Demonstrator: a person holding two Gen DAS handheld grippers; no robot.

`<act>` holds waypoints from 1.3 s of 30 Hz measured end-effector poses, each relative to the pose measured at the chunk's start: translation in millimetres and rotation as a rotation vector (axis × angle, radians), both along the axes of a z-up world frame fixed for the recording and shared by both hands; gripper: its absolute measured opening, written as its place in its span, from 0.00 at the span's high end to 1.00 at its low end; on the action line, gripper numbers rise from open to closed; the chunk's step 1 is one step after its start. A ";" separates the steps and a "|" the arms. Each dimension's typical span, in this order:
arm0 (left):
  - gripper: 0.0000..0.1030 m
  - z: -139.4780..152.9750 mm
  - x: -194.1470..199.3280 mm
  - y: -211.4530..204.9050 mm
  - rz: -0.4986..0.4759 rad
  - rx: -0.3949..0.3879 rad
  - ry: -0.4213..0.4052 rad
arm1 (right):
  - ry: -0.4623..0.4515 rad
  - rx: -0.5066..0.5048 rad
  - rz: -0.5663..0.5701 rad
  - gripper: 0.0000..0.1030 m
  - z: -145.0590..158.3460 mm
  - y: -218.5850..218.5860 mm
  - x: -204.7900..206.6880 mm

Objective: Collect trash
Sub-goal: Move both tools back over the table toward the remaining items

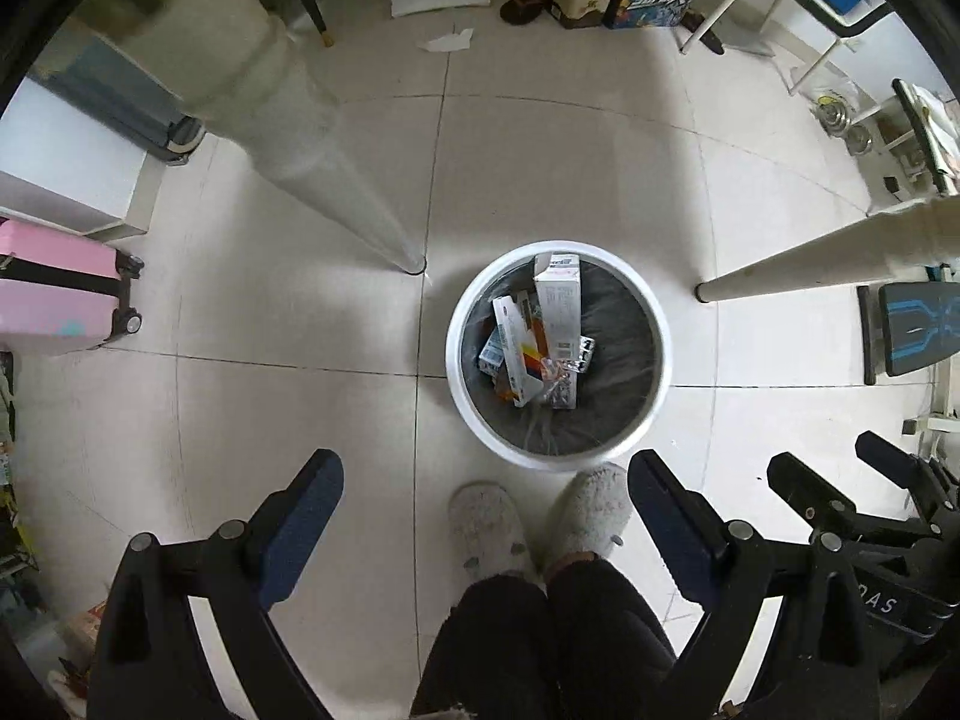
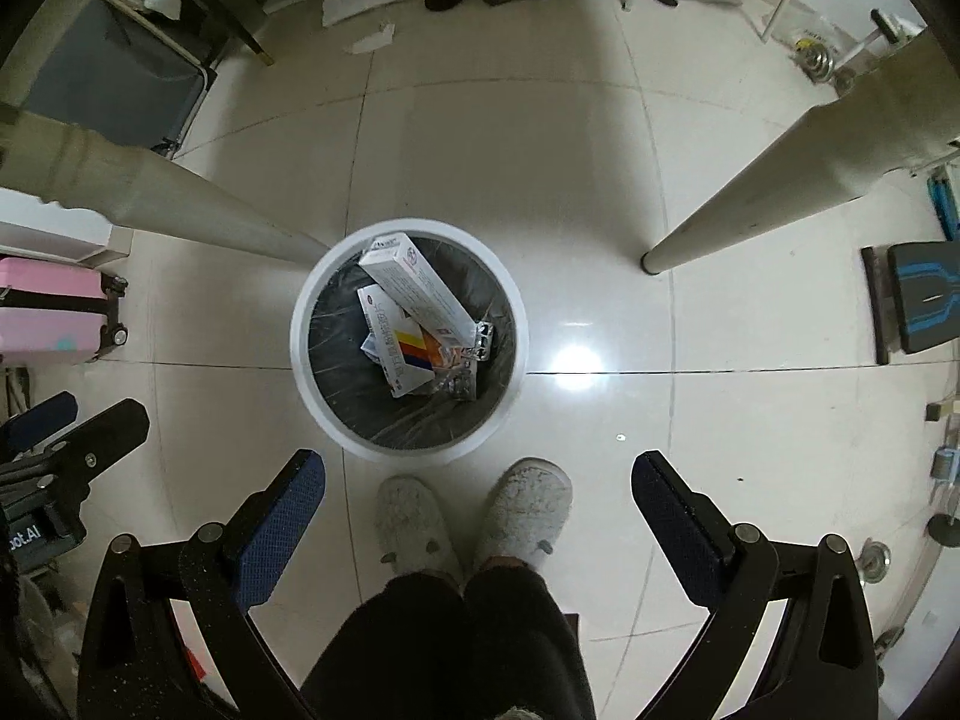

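A white round trash bin [image 1: 459, 354] with a dark liner stands on the tiled floor; it also shows in the right wrist view [image 2: 300, 354]. Inside lie several cardboard boxes [image 1: 558, 306] [image 2: 414, 288] and blister packs [image 1: 585, 354] [image 2: 483, 339]. My left gripper [image 1: 486, 492] is open and empty, held above the floor just near of the bin. My right gripper [image 2: 478, 480] is open and empty, also above the floor near of the bin. The right gripper also shows at the right of the left wrist view [image 1: 840, 480].
The person's feet in fuzzy slippers [image 1: 540, 516] [image 2: 474, 510] stand next to the bin. Two pale table legs [image 1: 336, 180] [image 1: 810, 258] flank it. A pink suitcase [image 1: 54, 282] is at left, a crumpled paper [image 1: 447, 39] lies far on the floor, boxes and furniture beyond.
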State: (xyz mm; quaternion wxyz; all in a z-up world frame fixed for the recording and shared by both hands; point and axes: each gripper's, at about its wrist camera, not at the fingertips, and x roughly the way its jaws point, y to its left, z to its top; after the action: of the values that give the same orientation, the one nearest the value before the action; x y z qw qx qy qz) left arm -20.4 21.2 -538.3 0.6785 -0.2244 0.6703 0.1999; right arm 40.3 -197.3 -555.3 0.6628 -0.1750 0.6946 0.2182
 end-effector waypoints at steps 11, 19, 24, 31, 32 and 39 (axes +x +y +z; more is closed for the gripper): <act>0.06 125.0 -26.9 -10.7 -0.009 0.019 -0.064 | -0.036 0.036 -0.008 0.00 143.7 -14.0 -25.6; 0.06 216.6 -40.6 -12.3 -0.031 0.093 -0.133 | -0.062 0.068 -0.011 0.00 251.3 -21.7 -43.6; 0.06 259.8 -35.9 -3.8 -0.023 0.132 -0.188 | -0.068 0.128 -0.050 0.00 314.7 -13.3 -37.8; 0.06 311.6 9.6 23.1 0.001 0.224 -0.273 | -0.106 0.219 -0.116 0.00 379.9 14.0 10.6; 0.06 316.6 20.9 29.3 0.003 0.241 -0.282 | -0.113 0.226 -0.125 0.00 385.2 18.4 22.2; 0.00 336.5 116.2 72.3 0.031 0.304 -0.300 | -0.152 0.219 -0.174 0.00 399.5 55.6 142.2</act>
State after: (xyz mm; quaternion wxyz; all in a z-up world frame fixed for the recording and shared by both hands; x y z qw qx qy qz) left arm 95.8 93.5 -201.8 0.7937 -0.1570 0.5202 0.2734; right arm 182.5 -141.7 -155.8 0.7450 -0.0570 0.6270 0.2204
